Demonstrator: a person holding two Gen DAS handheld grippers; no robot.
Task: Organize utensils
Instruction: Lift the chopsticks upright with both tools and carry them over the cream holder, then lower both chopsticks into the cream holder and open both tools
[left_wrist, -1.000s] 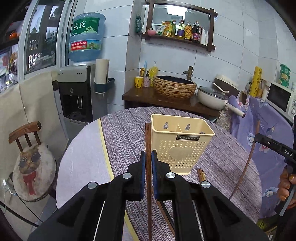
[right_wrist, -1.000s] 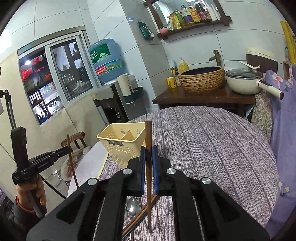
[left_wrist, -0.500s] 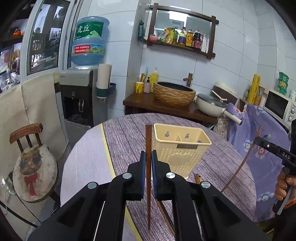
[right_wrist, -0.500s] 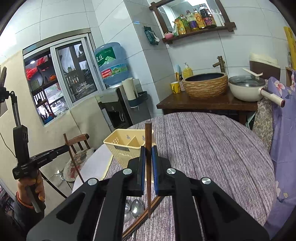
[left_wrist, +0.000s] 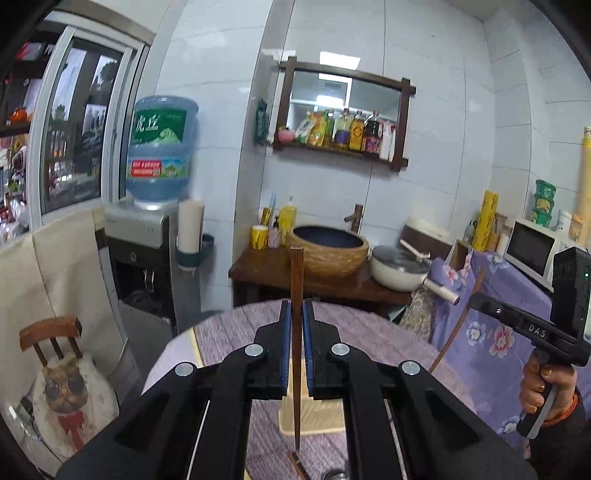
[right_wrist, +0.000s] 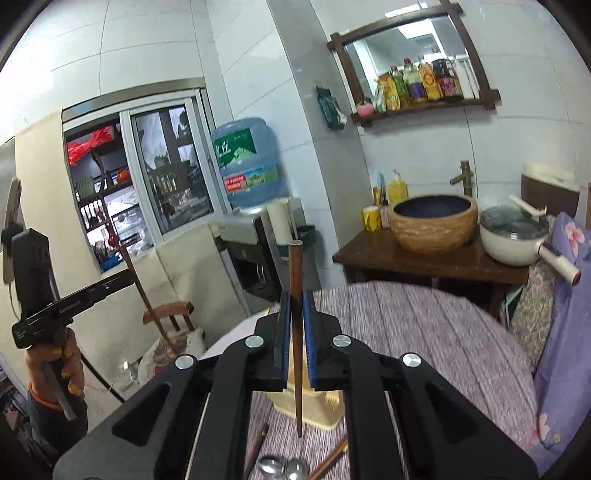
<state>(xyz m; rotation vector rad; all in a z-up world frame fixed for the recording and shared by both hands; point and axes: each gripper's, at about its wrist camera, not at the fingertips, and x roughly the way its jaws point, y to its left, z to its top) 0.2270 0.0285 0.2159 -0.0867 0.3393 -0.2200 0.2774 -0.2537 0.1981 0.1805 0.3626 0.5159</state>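
My left gripper (left_wrist: 296, 314) is shut on a dark wooden chopstick (left_wrist: 296, 280), held upright, tip down. My right gripper (right_wrist: 295, 306) is shut on a second wooden chopstick (right_wrist: 295, 273), also upright. The cream plastic utensil holder (left_wrist: 314, 417) stands on the round table, mostly hidden behind each gripper's jaws; it also shows in the right wrist view (right_wrist: 321, 410). Both chopstick tips hang in front of it. Loose chopsticks (right_wrist: 328, 458) and two spoons (right_wrist: 282, 467) lie on the table near me. The other gripper shows at the edge of each view, chopstick in its jaws.
The round table has a purple striped cloth (right_wrist: 443, 332) and a white bare part (left_wrist: 177, 354) on the left. Behind stand a wooden sideboard (left_wrist: 325, 284) with a woven basin and a white pot (left_wrist: 399, 269), a water dispenser (left_wrist: 147, 258) and a small chair (left_wrist: 55, 350).
Both grippers have risen and tilted upward with their chopsticks. The utensil holder has dropped low in both views and is now mostly hidden behind the jaws.
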